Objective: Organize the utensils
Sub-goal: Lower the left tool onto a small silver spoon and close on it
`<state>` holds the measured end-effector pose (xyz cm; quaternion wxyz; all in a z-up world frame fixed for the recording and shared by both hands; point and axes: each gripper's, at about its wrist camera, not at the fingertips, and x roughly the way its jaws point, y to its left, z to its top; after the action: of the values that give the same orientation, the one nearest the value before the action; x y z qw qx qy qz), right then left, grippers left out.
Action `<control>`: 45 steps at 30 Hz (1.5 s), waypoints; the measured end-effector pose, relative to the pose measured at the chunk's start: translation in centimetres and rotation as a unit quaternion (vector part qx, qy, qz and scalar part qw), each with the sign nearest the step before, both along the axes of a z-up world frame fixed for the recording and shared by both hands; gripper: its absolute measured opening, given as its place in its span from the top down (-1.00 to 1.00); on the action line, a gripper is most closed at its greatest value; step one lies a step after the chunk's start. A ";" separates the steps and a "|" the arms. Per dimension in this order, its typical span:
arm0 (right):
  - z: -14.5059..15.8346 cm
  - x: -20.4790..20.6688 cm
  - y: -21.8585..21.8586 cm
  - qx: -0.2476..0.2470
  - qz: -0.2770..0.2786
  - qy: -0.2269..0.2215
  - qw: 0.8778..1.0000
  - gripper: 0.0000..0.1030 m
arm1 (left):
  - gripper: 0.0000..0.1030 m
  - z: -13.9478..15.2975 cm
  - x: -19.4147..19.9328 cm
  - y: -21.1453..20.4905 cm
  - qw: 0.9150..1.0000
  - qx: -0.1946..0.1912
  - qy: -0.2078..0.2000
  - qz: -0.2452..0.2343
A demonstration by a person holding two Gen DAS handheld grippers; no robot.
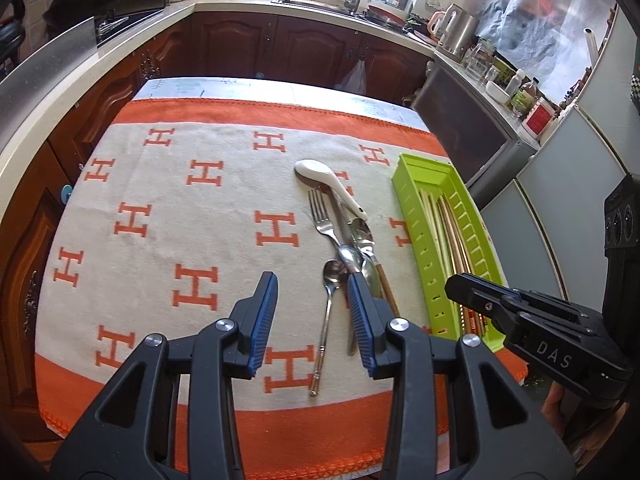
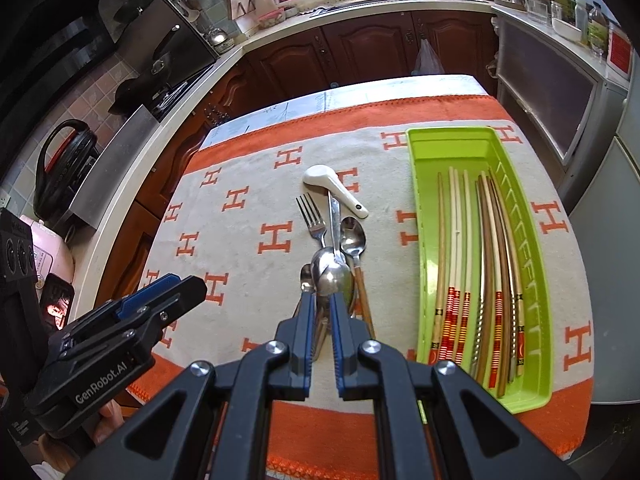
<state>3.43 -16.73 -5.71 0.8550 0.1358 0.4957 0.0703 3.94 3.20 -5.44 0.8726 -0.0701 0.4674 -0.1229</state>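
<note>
Right wrist: spoon [image 2: 334, 276] between right tool [image 2: 320, 304] tips.

1. The left wrist view looks forward and steeply down along the left tongs [image 1: 312, 292], close above the bench [image 1: 160, 208], with the green tray [image 1: 416, 216] to its right.
2. The right wrist view looks likewise along the right tongs [image 2: 320, 300], nearer the tray [image 2: 532, 240].
3. Both share the cloth, the cutlery pile [image 1: 348, 240] and the far kitchen cabinets; each catches the other tongs at its edge.

Spoons [image 1: 352, 258] and a fork [image 1: 322, 216] are lying near the surface's right edge, beside a green tray [image 1: 416, 216] holding chopsticks [image 1: 448, 232].
</note>
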 end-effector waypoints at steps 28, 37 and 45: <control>-4.1 6.6 0.4 0.003 0.004 0.037 0.999 0.84 | 0.36 -5.6 4.7 3.7 0.998 0.019 0.052 0.014; -5.8 6.9 0.1 0.025 0.005 0.057 0.998 0.84 | 0.35 -8.3 4.7 -0.6 0.994 0.005 0.083 -0.068; -6.1 5.9 -0.2 0.044 0.004 0.060 0.997 0.84 | 0.36 -11.1 5.4 -4.7 0.988 0.016 0.105 -0.112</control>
<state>9.30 -16.95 -11.78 0.8168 0.1751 0.5428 0.0874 9.29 -1.52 -16.51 0.8003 -0.0159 0.5636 -0.2040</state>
